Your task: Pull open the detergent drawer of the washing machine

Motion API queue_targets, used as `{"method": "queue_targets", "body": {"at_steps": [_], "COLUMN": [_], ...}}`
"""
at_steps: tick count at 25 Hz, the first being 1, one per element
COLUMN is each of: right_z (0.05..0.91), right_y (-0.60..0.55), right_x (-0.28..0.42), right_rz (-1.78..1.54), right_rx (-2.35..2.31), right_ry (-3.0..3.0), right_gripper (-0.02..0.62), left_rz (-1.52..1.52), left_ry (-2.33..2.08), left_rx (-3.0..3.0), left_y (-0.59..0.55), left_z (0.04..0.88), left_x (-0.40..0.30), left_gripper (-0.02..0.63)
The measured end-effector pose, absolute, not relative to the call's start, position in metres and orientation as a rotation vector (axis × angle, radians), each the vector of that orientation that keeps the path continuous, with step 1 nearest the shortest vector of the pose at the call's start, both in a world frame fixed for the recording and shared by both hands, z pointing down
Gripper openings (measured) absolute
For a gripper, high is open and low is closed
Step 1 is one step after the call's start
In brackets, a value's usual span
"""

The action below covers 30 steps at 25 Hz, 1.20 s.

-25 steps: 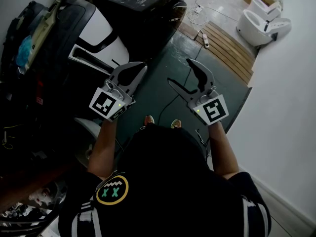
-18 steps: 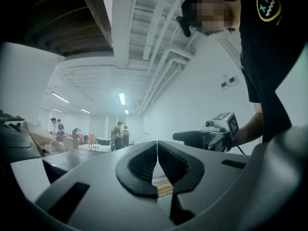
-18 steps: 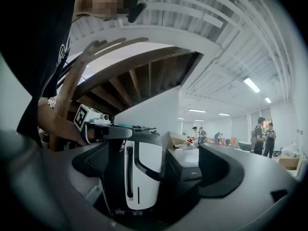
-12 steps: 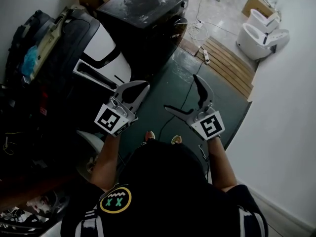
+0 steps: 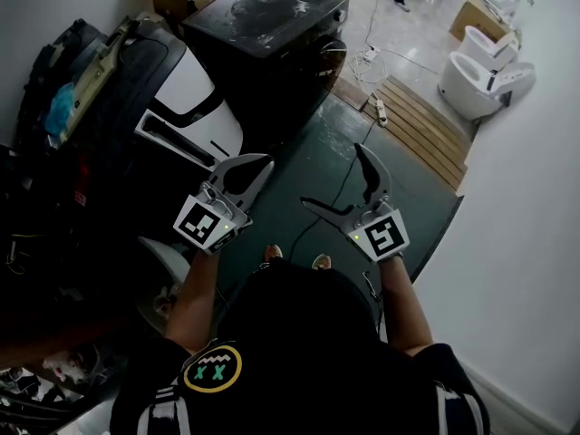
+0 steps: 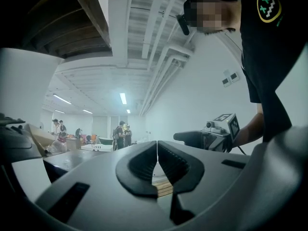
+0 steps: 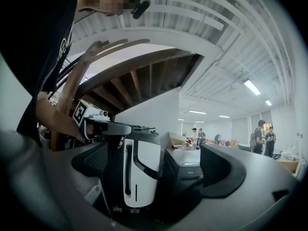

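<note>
Here the person's left tongs (image 5: 256, 166) are pressed together on nothing, while the right tongs (image 5: 333, 175) have just been opening and stand spread wide, empty. Well ahead, across the dark green floor (image 5: 308, 134), stands the black box-shaped washing machine (image 5: 263, 12) (its detergent drawer is lost in the dark front). Likely trouble: groping blind, the tongs catch the round glass door (image 5: 332, 54) or slip off the drawer's lip
</note>
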State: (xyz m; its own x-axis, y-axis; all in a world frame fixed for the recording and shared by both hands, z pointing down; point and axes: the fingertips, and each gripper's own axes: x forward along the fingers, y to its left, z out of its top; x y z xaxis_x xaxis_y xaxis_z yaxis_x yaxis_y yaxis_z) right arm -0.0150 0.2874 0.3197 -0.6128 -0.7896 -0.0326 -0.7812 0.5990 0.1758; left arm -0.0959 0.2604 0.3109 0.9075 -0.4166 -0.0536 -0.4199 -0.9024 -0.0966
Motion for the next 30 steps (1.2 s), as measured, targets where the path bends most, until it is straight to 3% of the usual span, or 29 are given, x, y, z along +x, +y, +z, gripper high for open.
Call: {"method": "queue_targets", "body": {"at_steps": [15,30], "right_z": [0.332,0.365], "right_y": [0.271,0.042], "right_x": [0.025,0.018], "right_rz": [-0.289,-0.245], "right_rx": [1.286,1.294], "right_ry": [-2.795,-2.748], "right_gripper": [0.600,0.600], "left_rz": [0.041,0.042], "left_ry": [0.745,0.675], "left_rx": [-2.958,-2.968], "left_y": [0.253,0.014], "left_z": [0.323,0.356], "left_x": [-0.065,-0.058], "left_gripper": [0.021,0.023]}}
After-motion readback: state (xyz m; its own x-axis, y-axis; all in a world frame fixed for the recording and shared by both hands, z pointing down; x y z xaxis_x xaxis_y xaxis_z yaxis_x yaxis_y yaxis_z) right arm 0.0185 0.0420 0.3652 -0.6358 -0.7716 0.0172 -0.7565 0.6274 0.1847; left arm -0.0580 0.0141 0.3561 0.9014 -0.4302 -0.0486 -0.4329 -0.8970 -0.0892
